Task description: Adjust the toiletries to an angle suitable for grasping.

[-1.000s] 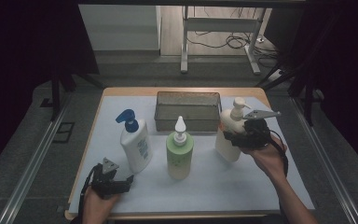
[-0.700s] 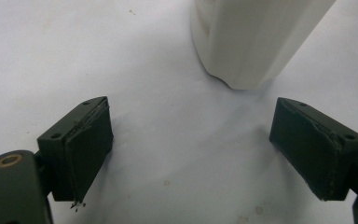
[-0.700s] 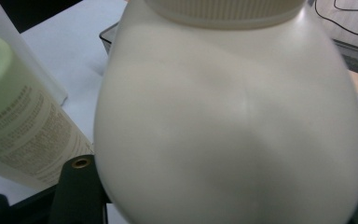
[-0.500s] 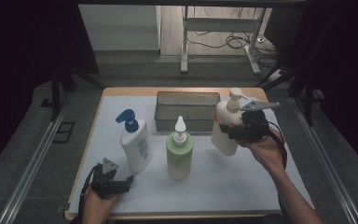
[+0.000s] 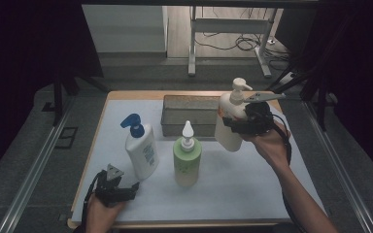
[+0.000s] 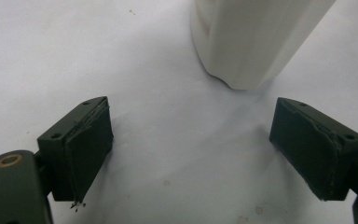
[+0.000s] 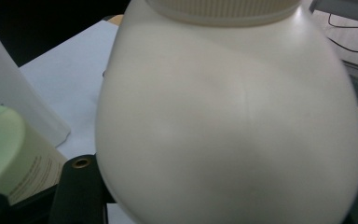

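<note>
Above white table cover (image 5: 252,179), cream round-shouldered pump bottle (image 5: 230,121) hangs upright.

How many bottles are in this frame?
3: a blue-pump bottle standing at left, a green bottle standing mid-table, and a cream pump bottle held by the right gripper before the basket.

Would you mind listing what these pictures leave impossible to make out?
- Cream pump bottle, right gripper view: its bulk hides the right hand-held gripper's pads, and the top edge cuts off its pump.
- Grey basket, high view: inside too dim and small to read.
- White bottle with blue pump, left gripper view: top edge cuts it off.
- Green bottle, high view: label print too small.
</note>
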Tool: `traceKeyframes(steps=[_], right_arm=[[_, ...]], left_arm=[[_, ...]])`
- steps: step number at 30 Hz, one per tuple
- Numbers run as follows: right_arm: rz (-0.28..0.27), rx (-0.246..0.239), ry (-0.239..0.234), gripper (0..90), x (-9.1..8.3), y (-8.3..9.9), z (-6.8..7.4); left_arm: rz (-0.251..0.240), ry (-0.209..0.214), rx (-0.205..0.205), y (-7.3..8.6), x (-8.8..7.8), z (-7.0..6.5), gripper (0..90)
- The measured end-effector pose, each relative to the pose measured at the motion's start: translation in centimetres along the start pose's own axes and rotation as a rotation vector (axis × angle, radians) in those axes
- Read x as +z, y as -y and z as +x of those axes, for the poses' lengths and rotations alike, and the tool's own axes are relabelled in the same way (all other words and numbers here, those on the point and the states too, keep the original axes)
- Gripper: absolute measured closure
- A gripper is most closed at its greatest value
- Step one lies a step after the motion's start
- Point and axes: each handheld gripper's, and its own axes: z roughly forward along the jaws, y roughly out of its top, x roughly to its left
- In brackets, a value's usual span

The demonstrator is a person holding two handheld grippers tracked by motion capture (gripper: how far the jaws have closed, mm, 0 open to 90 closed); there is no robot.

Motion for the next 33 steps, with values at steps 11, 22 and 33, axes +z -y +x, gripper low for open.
traceKeyframes(steps=[11,22,33], right_arm=[[-0.008,0.003,0.01,37.1,1.7,-1.6,0.0],[-0.017,0.013,0.013,37.1,3.6,-2.8,0.1],[-0.019,0.02,0.024,37.2,5.8,-4.0,0.4]], left_arm=[[-0.001,0.001,-0.001,0.0,0.0,0.0,12.9],[-0.001,0.0,-0.001,0.0,0.0,0.0,12.9],[-0.002,0.0,-0.002,0.0,0.0,0.0,12.9]])
